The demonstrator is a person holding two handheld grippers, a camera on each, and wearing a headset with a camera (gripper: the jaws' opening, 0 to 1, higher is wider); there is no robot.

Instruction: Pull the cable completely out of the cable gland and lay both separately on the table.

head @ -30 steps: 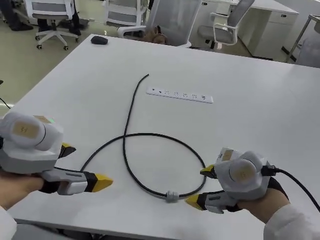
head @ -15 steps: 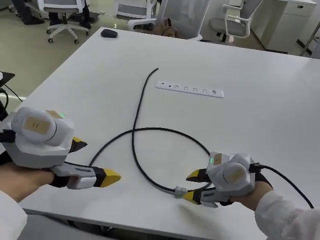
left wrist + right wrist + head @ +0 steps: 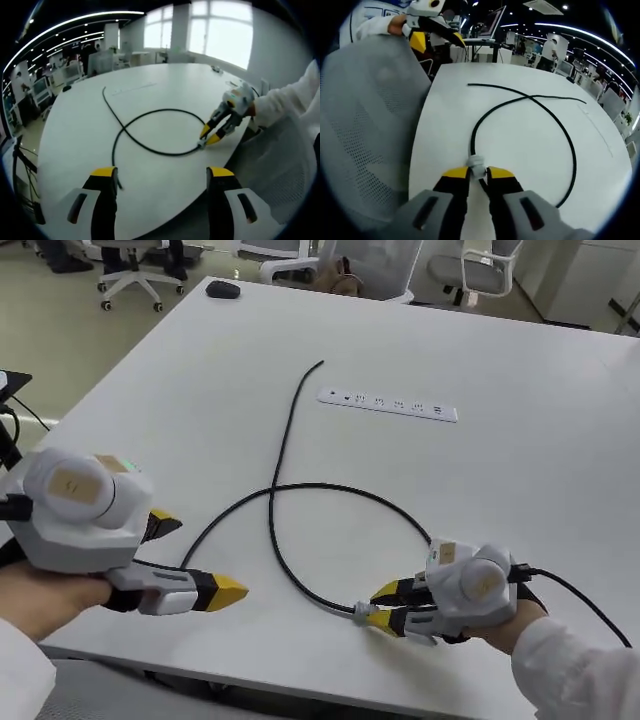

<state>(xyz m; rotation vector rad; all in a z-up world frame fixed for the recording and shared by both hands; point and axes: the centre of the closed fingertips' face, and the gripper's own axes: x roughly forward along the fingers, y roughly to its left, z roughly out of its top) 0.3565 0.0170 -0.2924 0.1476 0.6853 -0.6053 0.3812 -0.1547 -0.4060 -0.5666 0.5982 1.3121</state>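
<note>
Down in the head view, a long thin black cable [image 3: 285, 440] lies on the flat white table [image 3: 540, 480], crossing over itself into a loop. A small grey plastic cable gland [image 3: 358, 611] sits on the cable near the front edge. The right gripper [image 3: 380, 605] has its yellow-tipped jaws drawn in around the cable gland, one tip on either side. The left gripper [image 3: 195, 558] is held well apart from it, at the loop's other side, jaws spread wide with nothing between them. Beyond the loop lie a long white power strip [image 3: 388, 405] and, at the far edge, a black computer mouse [image 3: 222, 290].

From the left gripper view, the left gripper's [image 3: 162, 172] jaws stand far apart over the table edge. Across the loop, the right gripper [image 3: 209, 136] meets the cable gland [image 3: 200, 145] at its tips.

Along the right gripper view, the right gripper [image 3: 478, 173] is pinched narrowly on the cable gland [image 3: 476, 163], which sits right between its tips. The black cable [image 3: 565, 135] runs out of it and loops away over the table. The left gripper [image 3: 440, 37] shows at the top, beyond the table's edge.
</note>
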